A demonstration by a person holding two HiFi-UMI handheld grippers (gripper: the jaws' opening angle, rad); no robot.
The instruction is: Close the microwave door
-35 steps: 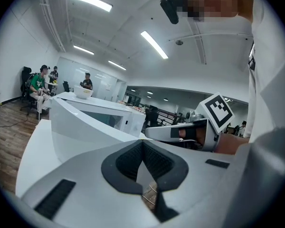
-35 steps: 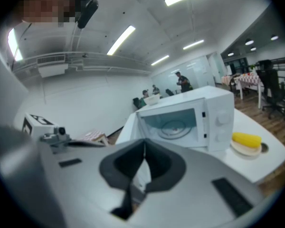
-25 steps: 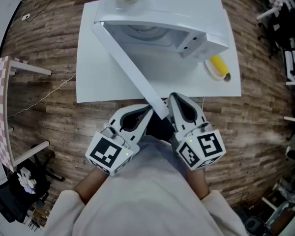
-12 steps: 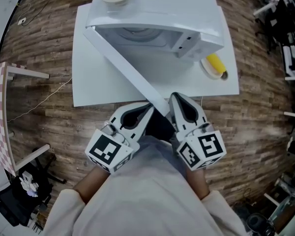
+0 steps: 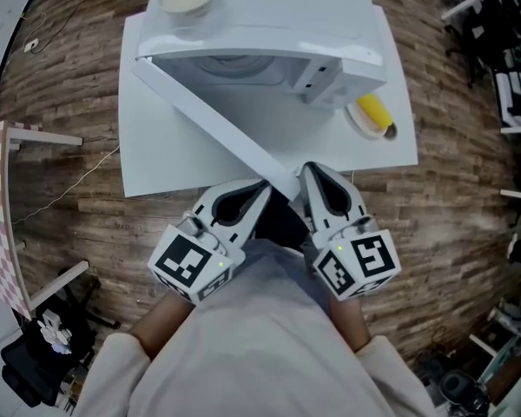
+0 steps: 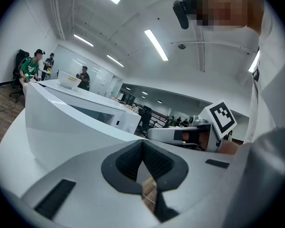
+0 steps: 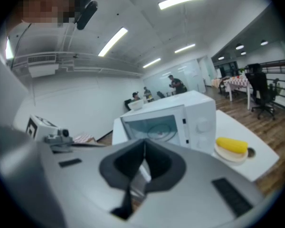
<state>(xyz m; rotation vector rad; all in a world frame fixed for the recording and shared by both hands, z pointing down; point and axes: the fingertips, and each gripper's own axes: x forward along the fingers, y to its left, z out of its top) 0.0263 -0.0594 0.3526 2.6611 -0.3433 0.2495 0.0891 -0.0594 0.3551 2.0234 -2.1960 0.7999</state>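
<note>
The microwave (image 5: 269, 24) sits on the white table (image 5: 161, 150) at my 12 o'clock. Its door (image 5: 210, 118) stands wide open, the free end pointing toward 6 o'clock, between my two grippers. My left gripper (image 5: 259, 191) and right gripper (image 5: 306, 174) flank that end, each with jaws pressed together on nothing. A corn cob (image 5: 372, 111) lies at 1 o'clock.

We note pale off-white long-sleeved top (image 5: 260, 354), loose fabric, plain. Left white plastic gripper (image 6: 142, 146): smooth moulded shell, dark grey ribbed pads (image 6: 126, 163) lining V-shaped notch, black rectangular slot (image 6: 57, 198) in shell. Right white plastic gripper (image 7: 143, 146): same build. Left white marker cube (image 5: 189, 266) and right white marker cube (image 5: 363, 263) carry black square patterns (small green dot glows beside each). Black head-mounted camera (image 6: 180, 11) above.
</note>
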